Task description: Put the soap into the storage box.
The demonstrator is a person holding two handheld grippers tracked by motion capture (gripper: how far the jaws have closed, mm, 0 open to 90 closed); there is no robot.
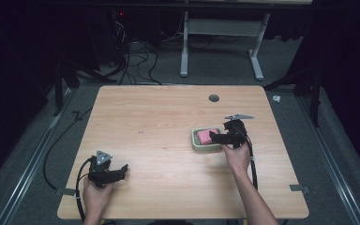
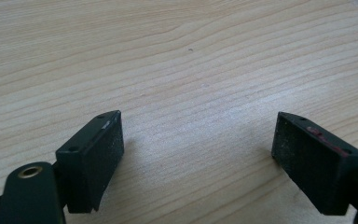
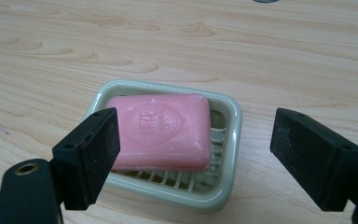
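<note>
A person sat at a wooden table (image 1: 168,140), holding a two-jaw gripper in each hand. The right gripper (image 3: 193,154) hung just over a pale green soap dish (image 3: 230,140) on the right half of the table, its jaws spread wide with nothing between them. A pink bar of soap (image 3: 161,130) lay flat in the dish, on the slatted floor. In the right gripper view the soap sat ahead of the jaws and off toward the left one, its long axis running across the gap from jaw to jaw. Closing on it would likely call for a small shift toward that side and a drop downward.

The left gripper (image 1: 107,171) rested near the front left of the table, well apart from the dish, jaws likewise spread and empty over bare wood.

The left jaw covered the soap's near left corner. From the high view, the right gripper hid the dish's right edge, and the stamped emblem on the soap was too faint to read.
</note>
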